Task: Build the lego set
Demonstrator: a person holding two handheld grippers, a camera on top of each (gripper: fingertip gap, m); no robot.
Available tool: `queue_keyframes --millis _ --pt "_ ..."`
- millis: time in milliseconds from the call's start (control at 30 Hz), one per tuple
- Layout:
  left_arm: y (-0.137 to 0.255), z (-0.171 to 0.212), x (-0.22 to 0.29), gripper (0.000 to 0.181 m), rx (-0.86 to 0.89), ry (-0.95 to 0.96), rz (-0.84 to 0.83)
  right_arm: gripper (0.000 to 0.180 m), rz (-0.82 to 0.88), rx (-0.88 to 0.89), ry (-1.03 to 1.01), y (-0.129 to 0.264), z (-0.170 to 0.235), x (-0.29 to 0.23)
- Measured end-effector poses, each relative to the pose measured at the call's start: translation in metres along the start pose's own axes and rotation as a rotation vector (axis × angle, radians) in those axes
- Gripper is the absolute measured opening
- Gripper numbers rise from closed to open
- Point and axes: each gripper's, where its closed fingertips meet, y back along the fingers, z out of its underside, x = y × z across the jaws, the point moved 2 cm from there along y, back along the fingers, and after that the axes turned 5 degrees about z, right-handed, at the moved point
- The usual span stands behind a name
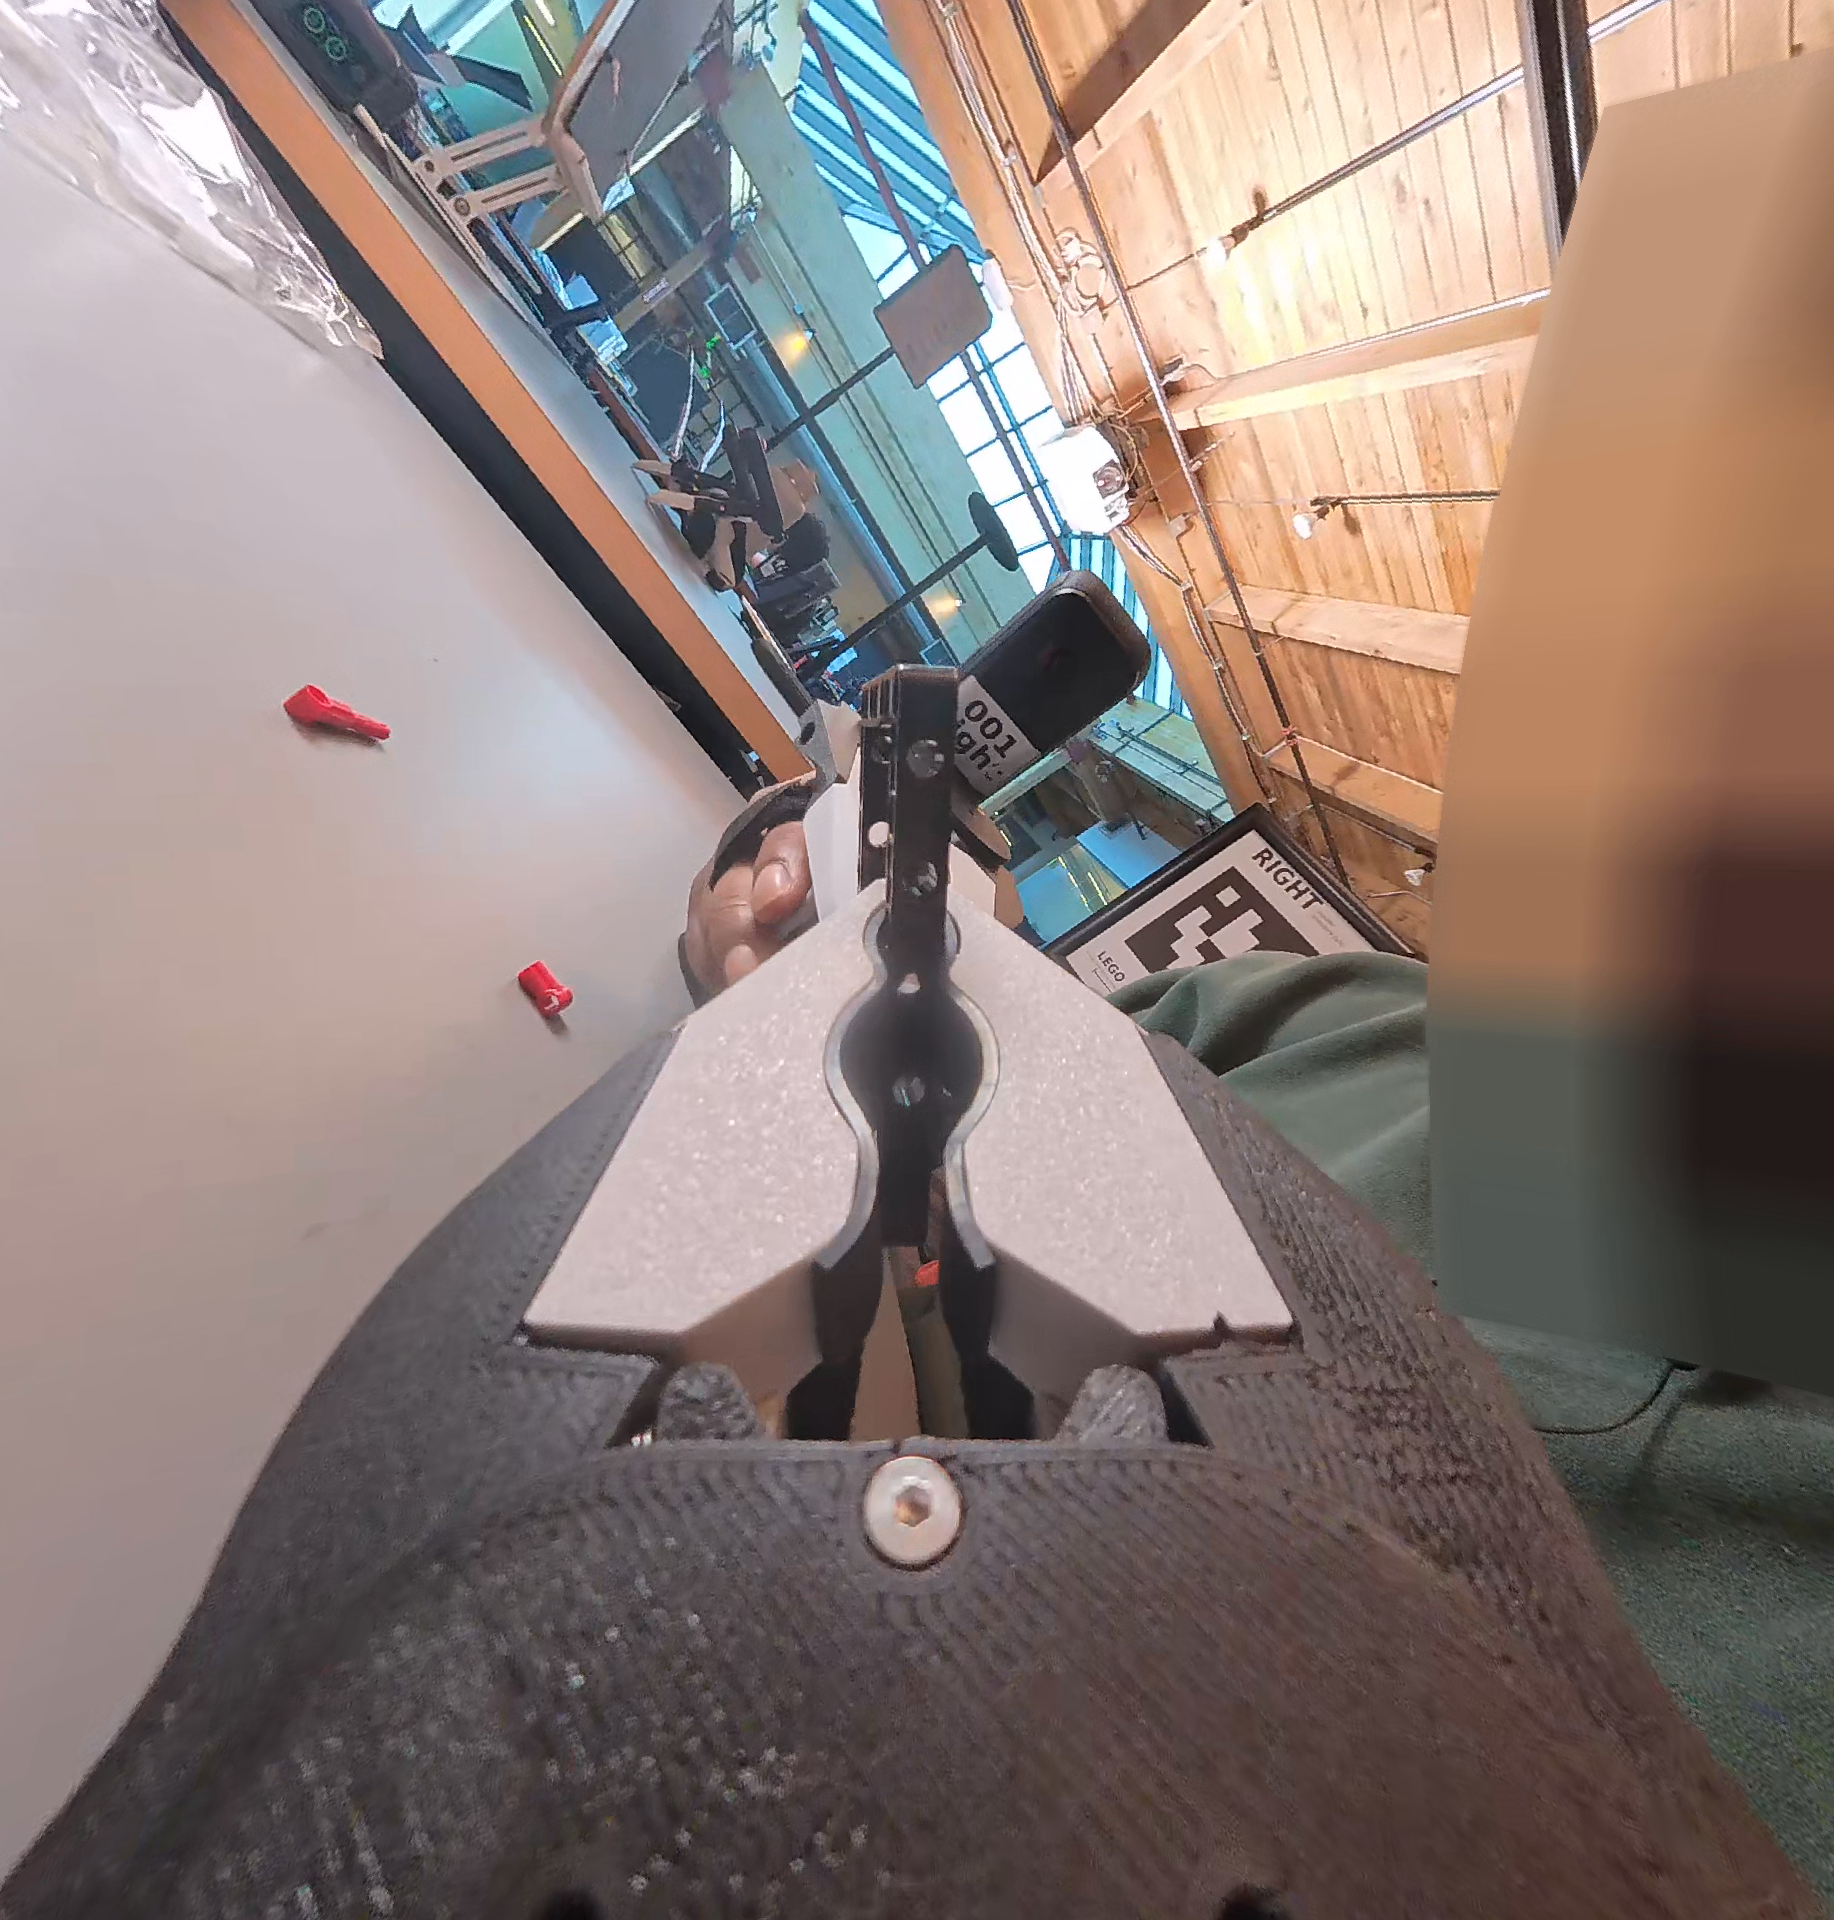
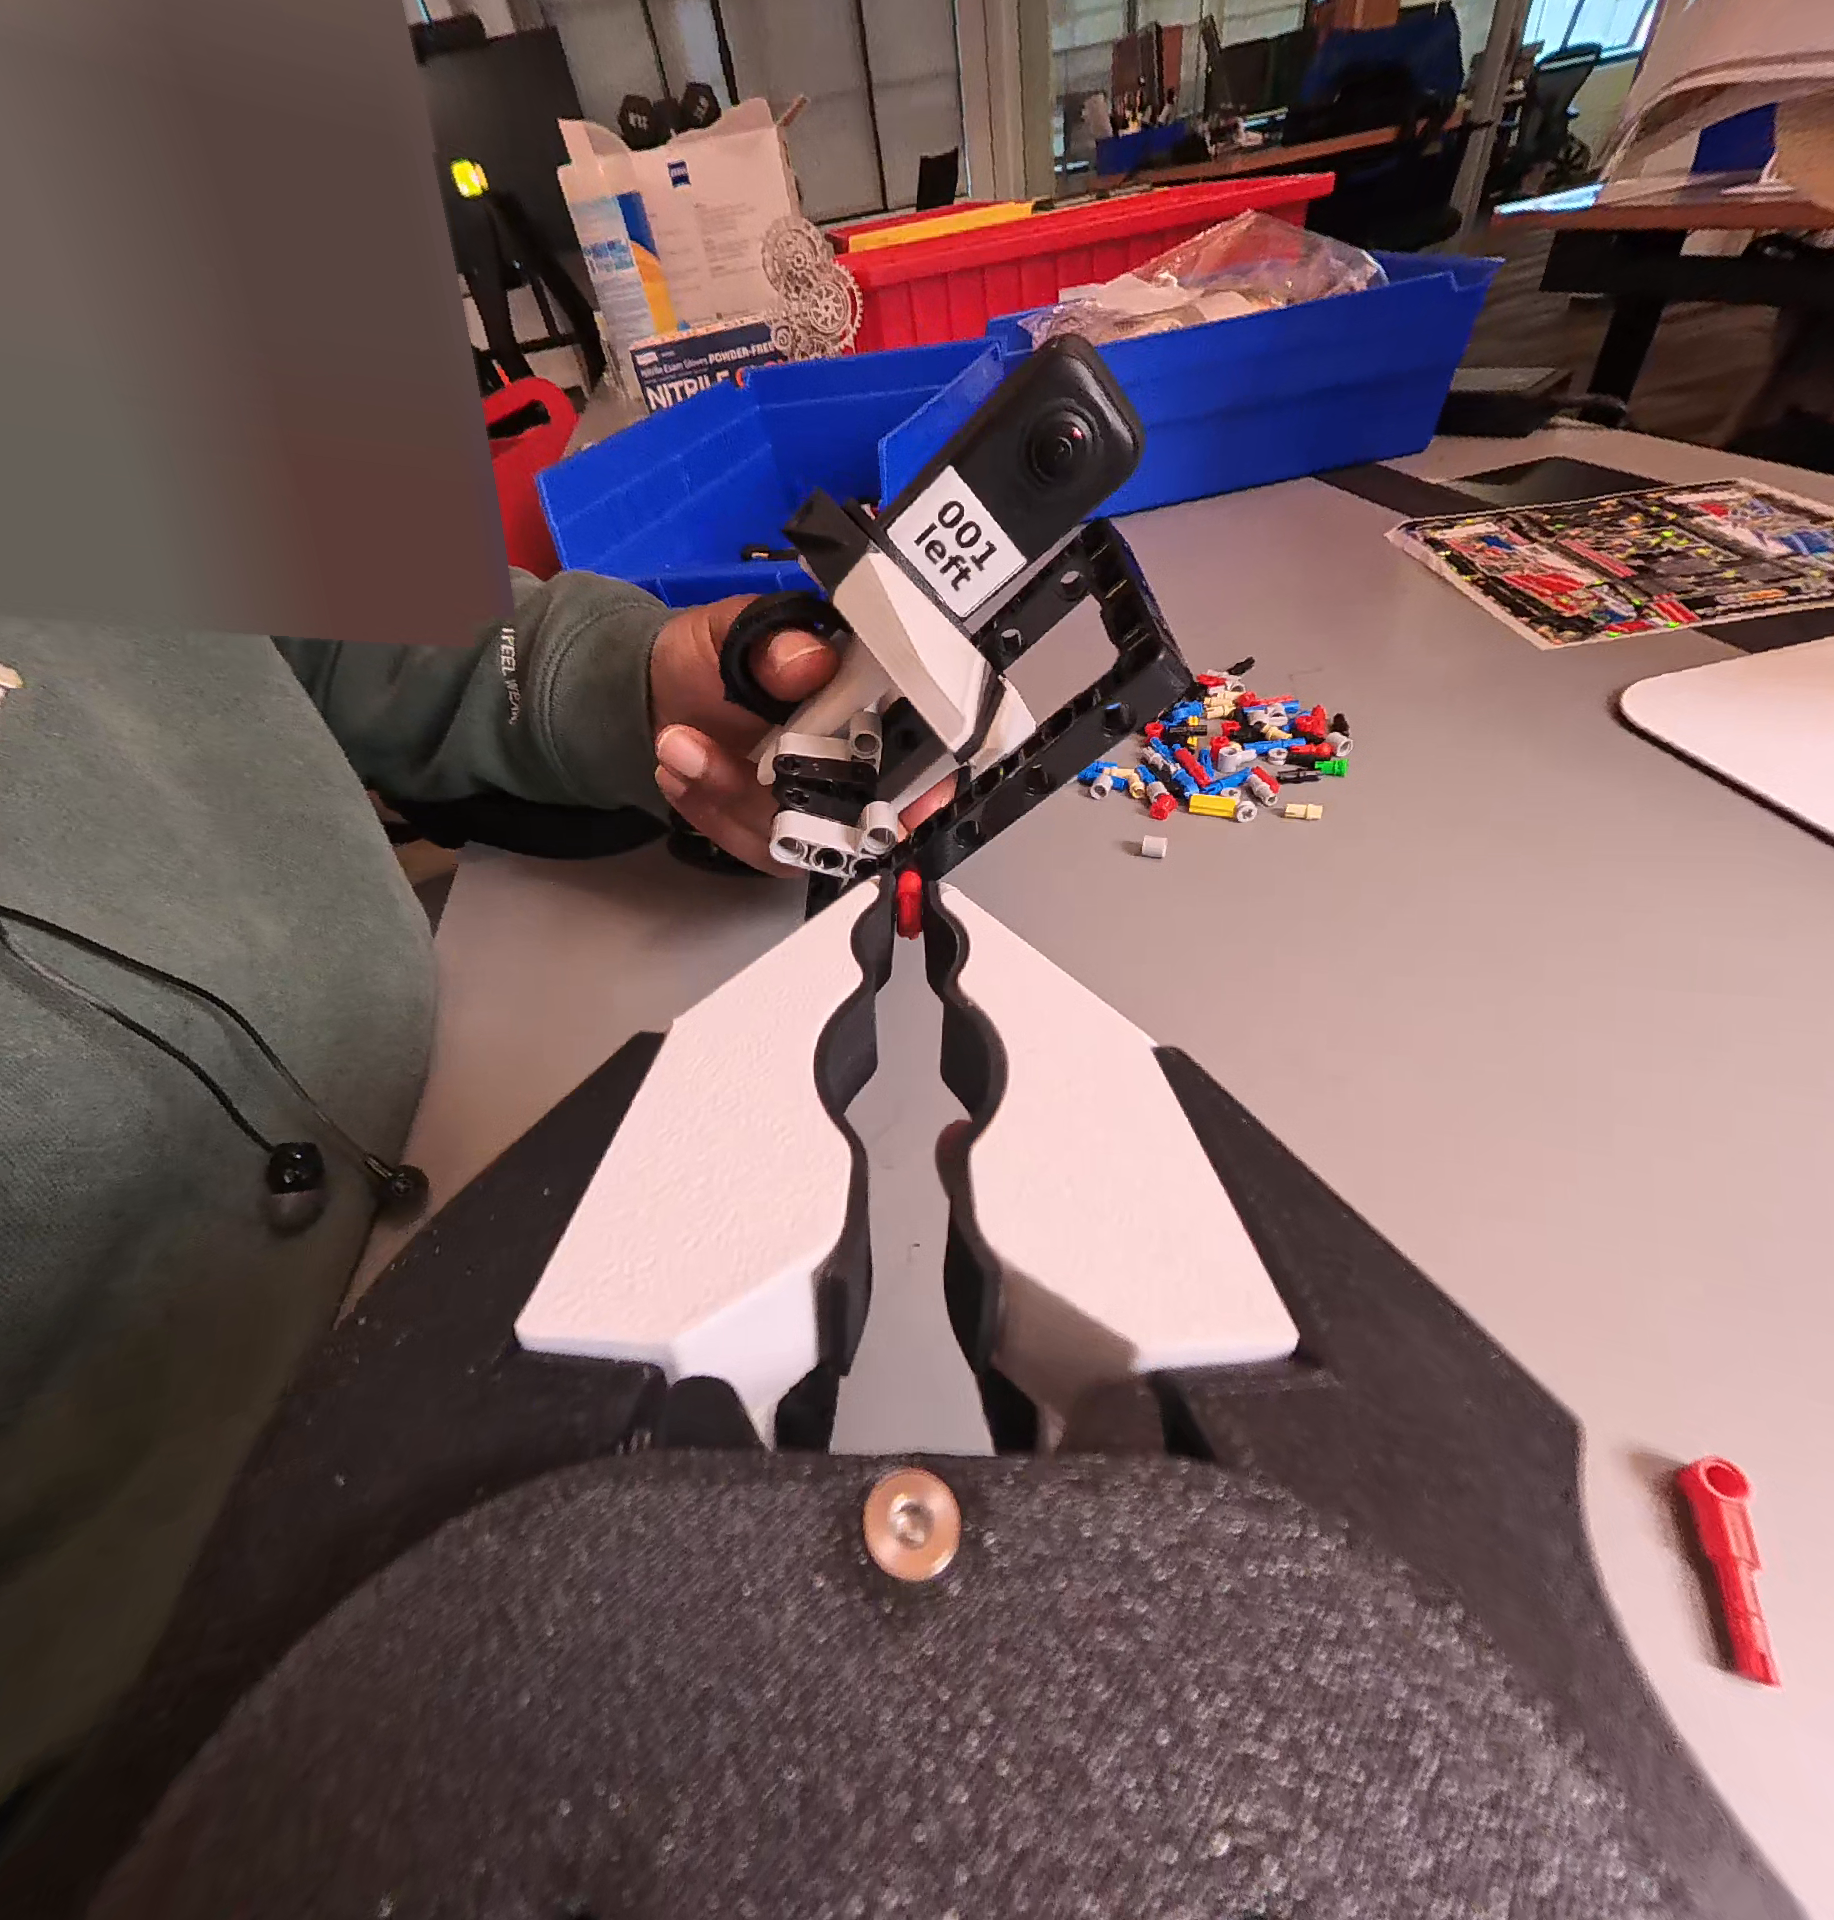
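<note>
My left gripper [image 1: 911, 916] is shut on a black lego frame [image 1: 908, 790], seen edge-on and held above the grey table [image 1: 217, 935]. In the right wrist view the left gripper [image 2: 944, 675] holds this frame [image 2: 1089, 707] tilted, with grey and black beams [image 2: 825, 800] fixed at its lower corner. My right gripper [image 2: 905, 896] is shut on a small red pin [image 2: 907, 902]. The pin's tip is at the frame's lower corner, beside the grey beams.
A pile of small coloured pieces [image 2: 1235, 753] and a lone grey piece [image 2: 1154, 847] lie on the table beyond the frame. A long red piece [image 2: 1728, 1569] lies near right. Blue bins [image 2: 1256, 395], a red bin [image 2: 1048, 270], a printed sheet [image 2: 1640, 561] and a white pad [image 2: 1775, 727] stand farther back. Two red pieces [image 1: 333, 713] [image 1: 546, 987] lie on the table. The tips of both grippers are at nearly the same place. Between my left fingertips and the lone grey piece [image 2: 1154, 847] there is roughly 15 cm.
</note>
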Motion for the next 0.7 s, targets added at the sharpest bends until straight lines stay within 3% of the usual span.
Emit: queue_keyframes --millis 333,533,700 --pt "-0.003 0.007 0.003 0.000 -0.069 -0.055 -0.014 0.003 -0.013 0.022 0.035 0.009 -0.002 -0.002" --pt "-0.005 0.012 0.001 0.000 -0.111 -0.062 -0.025 0.003 0.034 -0.003 0.260 0.013 0.003 -0.005" --pt "-0.007 0.014 0.003 0.000 -0.132 -0.084 -0.022 0.002 -0.031 0.015 0.041 0.016 0.000 -0.004"
